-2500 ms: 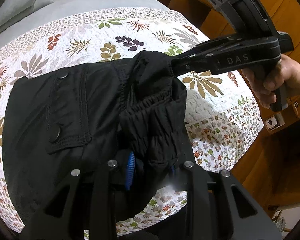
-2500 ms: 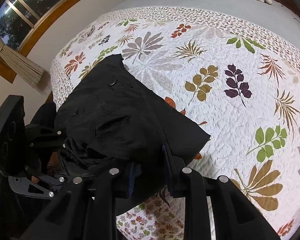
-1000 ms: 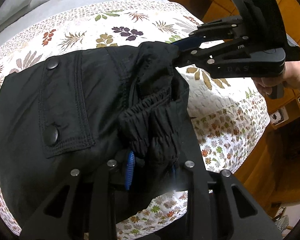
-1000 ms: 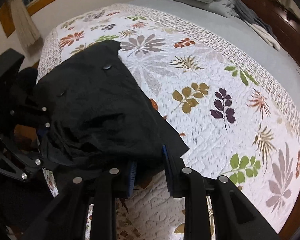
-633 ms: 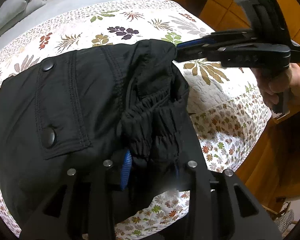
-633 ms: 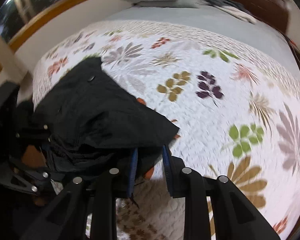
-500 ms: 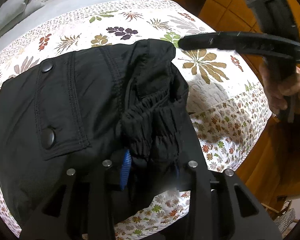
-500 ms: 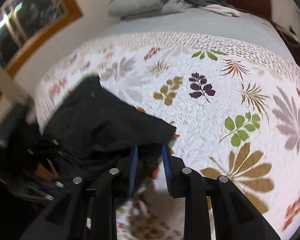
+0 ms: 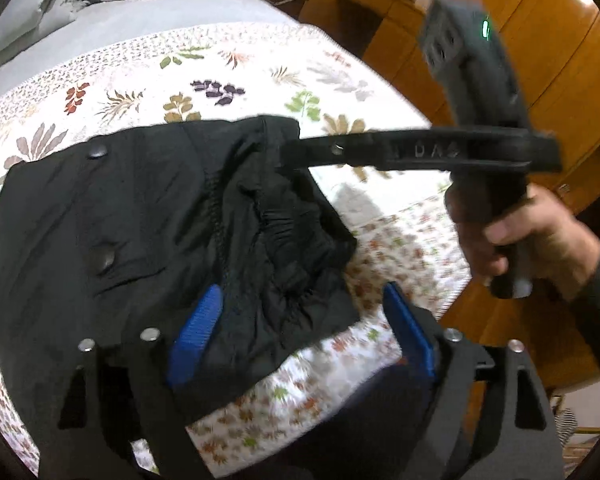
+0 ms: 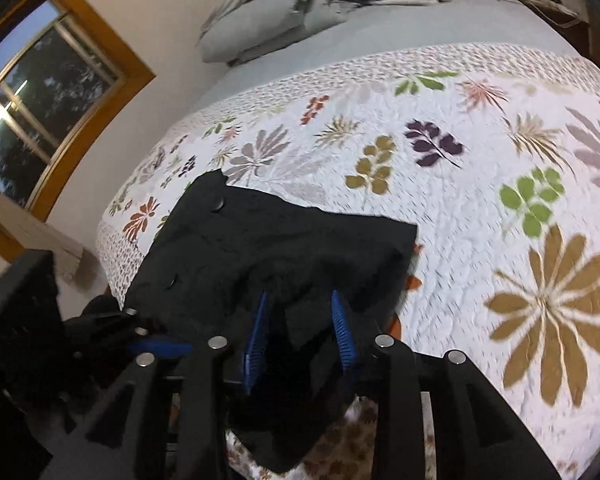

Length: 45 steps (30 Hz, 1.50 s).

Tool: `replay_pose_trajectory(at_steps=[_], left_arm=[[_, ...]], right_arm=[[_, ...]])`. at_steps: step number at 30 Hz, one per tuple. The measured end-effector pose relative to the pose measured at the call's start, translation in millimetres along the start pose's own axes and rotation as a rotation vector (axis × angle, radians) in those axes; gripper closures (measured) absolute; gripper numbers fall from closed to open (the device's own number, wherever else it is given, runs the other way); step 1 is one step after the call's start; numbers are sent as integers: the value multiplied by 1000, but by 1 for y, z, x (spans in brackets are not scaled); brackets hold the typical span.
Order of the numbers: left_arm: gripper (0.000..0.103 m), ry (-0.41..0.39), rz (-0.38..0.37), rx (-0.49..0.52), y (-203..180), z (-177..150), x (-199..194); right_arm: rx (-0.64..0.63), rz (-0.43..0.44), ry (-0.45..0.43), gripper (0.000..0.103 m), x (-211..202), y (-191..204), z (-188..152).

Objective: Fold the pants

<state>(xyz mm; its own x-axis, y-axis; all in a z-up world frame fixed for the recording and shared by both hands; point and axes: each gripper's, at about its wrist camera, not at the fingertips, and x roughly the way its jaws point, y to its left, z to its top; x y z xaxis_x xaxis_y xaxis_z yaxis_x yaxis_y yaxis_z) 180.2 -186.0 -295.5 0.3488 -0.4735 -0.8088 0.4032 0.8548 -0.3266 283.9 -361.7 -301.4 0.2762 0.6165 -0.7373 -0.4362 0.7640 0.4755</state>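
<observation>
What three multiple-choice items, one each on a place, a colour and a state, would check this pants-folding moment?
1. Where do the black fabric pants lie?
A. On the white leaf-patterned quilt
B. On the grey pillows
C. On the wooden floor

2. What colour are the ribbed pads on the left claw?
A. Red
B. Blue
C. Green

3. How does the left claw stand?
A. Shut on the waistband
B. Shut on nothing
C. Open, fingers spread wide

Answers:
1. A: the left wrist view shows the pants spread flat on the quilt near the bed's edge.
2. B: both pads are bright blue.
3. C: a wide gap separates the pads, with the pants lying loose between them; the right claw is open too.
</observation>
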Motion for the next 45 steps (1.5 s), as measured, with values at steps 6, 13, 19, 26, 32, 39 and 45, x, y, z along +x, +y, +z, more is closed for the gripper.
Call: replay_pose_trajectory(at_steps=[6, 13, 19, 26, 32, 39, 45], left_arm=[[13, -116, -11, -202, 68, -5, -56], [13, -88, 37, -424, 146, -11, -59], [13, -9, 103, -344, 159, -13, -36], [12, 42, 134, -300, 160, -13, -19], [11, -28, 54, -382, 168, -10, -56], [10, -52, 45, -464, 196, -15, -69], [10, -11, 54, -520, 217, -30, -51]], right_arm=[[155, 66, -122, 58, -40, 20, -32], [187, 130, -167, 56, -24, 69, -54], [242, 10, -92, 58, 4, 56, -74], [348, 8, -66, 63, 9, 36, -98], [370, 25, -138, 48, -29, 43, -67], [477, 85, -184, 48, -2, 11, -8], [523, 30, -84, 53, 50, -17, 2]])
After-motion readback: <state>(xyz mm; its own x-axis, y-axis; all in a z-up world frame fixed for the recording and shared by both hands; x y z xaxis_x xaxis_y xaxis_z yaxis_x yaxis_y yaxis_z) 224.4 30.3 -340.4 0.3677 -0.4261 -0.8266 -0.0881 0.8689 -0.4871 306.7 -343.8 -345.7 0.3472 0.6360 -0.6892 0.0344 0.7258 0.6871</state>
